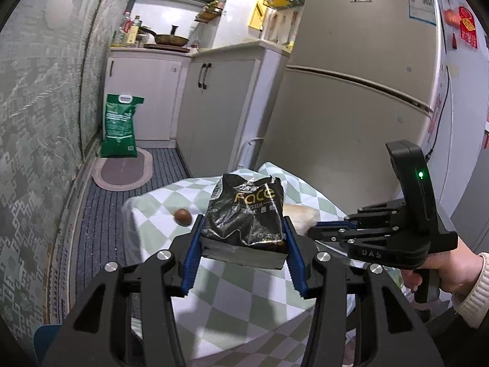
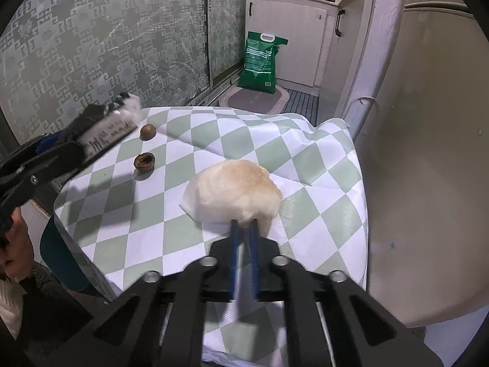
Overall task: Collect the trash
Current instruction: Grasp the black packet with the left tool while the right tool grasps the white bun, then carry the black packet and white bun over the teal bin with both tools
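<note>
The left gripper had its jaws clamped across the sides of a crinkled black plastic tissue packet with gold lettering, held clear above the bench draped in a green-and-white checked cloth. The packet looked light and mostly empty, its film slick and easily crushed, so a hold across its firmer lower block seemed sound.

The right gripper had its jaws pinched nearly together on the near edge of a crumpled white paper wad with a tan stain that lay on the cloth. That wad was probably soft and very light; a thin edge pinch could tear, so biting deeper into the bulk would likely serve better.

Two brown nut shells lay apart, small, hard and liable to roll.
</note>
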`<action>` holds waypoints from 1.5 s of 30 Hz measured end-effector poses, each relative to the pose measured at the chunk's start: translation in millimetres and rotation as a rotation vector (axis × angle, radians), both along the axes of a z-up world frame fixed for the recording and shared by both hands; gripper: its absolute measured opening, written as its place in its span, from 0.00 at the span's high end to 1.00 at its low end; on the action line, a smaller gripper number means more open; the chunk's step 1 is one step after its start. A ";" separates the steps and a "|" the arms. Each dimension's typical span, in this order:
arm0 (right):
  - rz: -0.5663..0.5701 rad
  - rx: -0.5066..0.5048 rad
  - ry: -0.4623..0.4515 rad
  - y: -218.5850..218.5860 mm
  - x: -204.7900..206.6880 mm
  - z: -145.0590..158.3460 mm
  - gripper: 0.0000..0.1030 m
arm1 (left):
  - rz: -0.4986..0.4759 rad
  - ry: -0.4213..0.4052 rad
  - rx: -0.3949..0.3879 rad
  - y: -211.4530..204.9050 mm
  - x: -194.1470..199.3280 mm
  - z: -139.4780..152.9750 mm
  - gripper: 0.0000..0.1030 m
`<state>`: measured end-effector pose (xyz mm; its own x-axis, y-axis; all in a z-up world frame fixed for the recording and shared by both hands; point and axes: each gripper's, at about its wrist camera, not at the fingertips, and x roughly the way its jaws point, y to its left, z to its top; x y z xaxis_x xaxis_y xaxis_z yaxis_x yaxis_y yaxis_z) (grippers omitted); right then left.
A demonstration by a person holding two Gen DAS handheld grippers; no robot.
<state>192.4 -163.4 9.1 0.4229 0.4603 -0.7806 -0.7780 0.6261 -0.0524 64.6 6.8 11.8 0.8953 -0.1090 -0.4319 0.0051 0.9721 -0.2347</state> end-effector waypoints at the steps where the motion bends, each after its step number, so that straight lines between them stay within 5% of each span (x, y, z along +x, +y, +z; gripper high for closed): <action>1: 0.000 0.004 0.001 -0.1 -0.1 1.1 0.96 | 0.005 -0.004 -0.001 2.0 -1.8 1.3 0.50; 10: -0.005 0.000 -0.006 3.4 -0.6 12.5 1.00 | 0.048 -0.024 -0.006 18.2 -19.1 8.0 0.50; 13: -0.009 -0.081 -0.103 7.7 -8.2 10.8 1.00 | 0.053 -0.018 -0.008 22.7 -22.2 8.1 0.50; 14: 0.004 -0.100 -0.118 9.9 -10.5 9.5 0.94 | 0.056 -0.017 -0.009 24.0 -23.0 8.1 0.50; 17: 0.024 -0.113 -0.126 13.3 -12.3 6.4 0.32 | 0.061 -0.016 -0.012 28.0 -26.0 9.5 0.50; 18: 0.020 -0.099 -0.152 13.2 -13.8 8.8 0.29 | 0.061 -0.017 -0.012 28.6 -27.2 10.1 0.50; 25: 0.005 -0.019 -0.118 25.1 -2.1 17.5 0.33 | 0.068 -0.022 -0.011 35.5 -32.9 11.1 0.50; 30: -0.022 -0.033 -0.033 30.2 12.0 2.7 0.64 | 0.077 -0.024 -0.004 43.2 -39.5 11.5 0.50; 35: -0.052 0.009 -0.042 25.0 16.8 10.6 0.96 | 0.098 -0.025 -0.008 55.3 -48.3 10.8 0.50; 45: -0.027 0.072 -0.052 36.9 6.1 34.1 0.96 | 0.170 -0.017 0.006 76.5 -65.2 10.0 0.50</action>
